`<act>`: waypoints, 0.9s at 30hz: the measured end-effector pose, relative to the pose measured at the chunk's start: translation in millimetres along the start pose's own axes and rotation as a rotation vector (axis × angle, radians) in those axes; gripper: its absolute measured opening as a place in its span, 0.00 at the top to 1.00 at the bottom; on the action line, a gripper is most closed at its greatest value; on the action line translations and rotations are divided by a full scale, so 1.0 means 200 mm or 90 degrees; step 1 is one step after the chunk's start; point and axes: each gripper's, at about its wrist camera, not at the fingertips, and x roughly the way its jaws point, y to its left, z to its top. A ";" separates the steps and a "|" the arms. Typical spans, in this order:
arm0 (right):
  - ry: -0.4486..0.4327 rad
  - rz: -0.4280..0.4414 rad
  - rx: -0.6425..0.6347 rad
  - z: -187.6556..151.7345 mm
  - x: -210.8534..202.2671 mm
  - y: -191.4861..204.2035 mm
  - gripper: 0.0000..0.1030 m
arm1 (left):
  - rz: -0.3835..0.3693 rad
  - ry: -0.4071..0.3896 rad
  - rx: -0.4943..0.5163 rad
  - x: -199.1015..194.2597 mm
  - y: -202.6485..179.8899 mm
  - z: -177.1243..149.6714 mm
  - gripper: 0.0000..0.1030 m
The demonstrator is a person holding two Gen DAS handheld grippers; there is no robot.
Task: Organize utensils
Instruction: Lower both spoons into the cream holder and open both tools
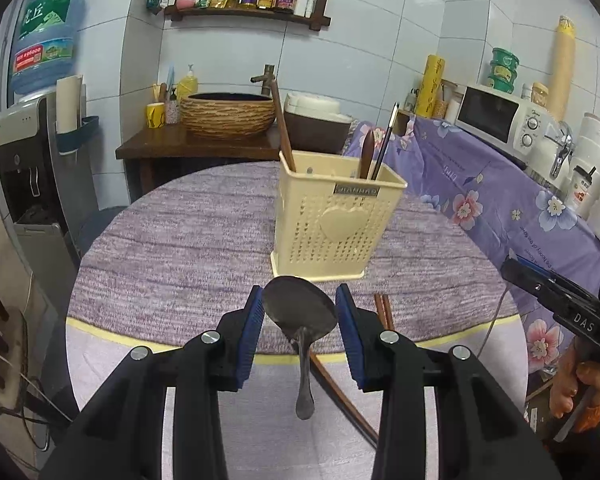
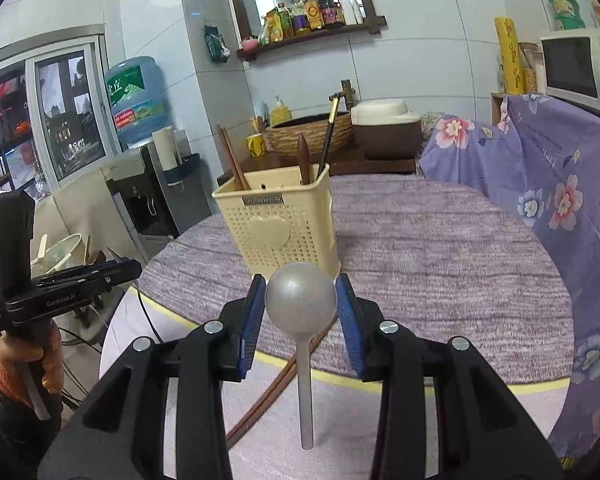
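A cream perforated utensil holder [image 1: 332, 220] stands on the round table and holds chopsticks and a brown utensil; it also shows in the right wrist view [image 2: 280, 220]. My left gripper [image 1: 300, 312] is shut on a dark metal spoon [image 1: 300, 312] by its bowl, handle hanging toward me. My right gripper [image 2: 301, 306] is shut on a silver spoon [image 2: 301, 300] by its bowl, handle toward me. Brown chopsticks [image 1: 384, 312] lie on the table below both grippers, also seen in the right wrist view [image 2: 268, 396].
The table wears a purple-grey mat [image 1: 188, 240]. A floral purple cloth [image 1: 500, 200] covers the counter on the right, with a microwave [image 1: 500, 120]. A water dispenser [image 1: 24, 168] stands left. A wicker basin [image 1: 228, 114] sits behind the table.
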 end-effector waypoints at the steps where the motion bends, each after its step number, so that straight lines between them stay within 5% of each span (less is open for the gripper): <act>1: -0.005 0.004 0.002 0.03 0.01 0.00 0.64 | -0.002 -0.007 0.001 -0.01 0.00 0.03 0.64; 13: -0.141 -0.012 -0.022 0.75 0.19 0.14 0.64 | -0.023 -0.190 -0.015 -0.04 -0.06 0.82 0.64; 16: -0.175 -0.029 -0.009 0.89 0.27 0.15 0.64 | -0.018 -0.198 -0.018 0.05 -0.10 0.94 0.64; 21: -0.169 -0.057 -0.009 0.94 0.48 0.14 0.64 | -0.006 -0.173 -0.023 0.24 -0.11 0.93 0.64; 27: -0.134 -0.077 -0.016 0.74 0.66 0.11 0.64 | 0.023 -0.138 -0.004 0.40 -0.10 0.73 0.64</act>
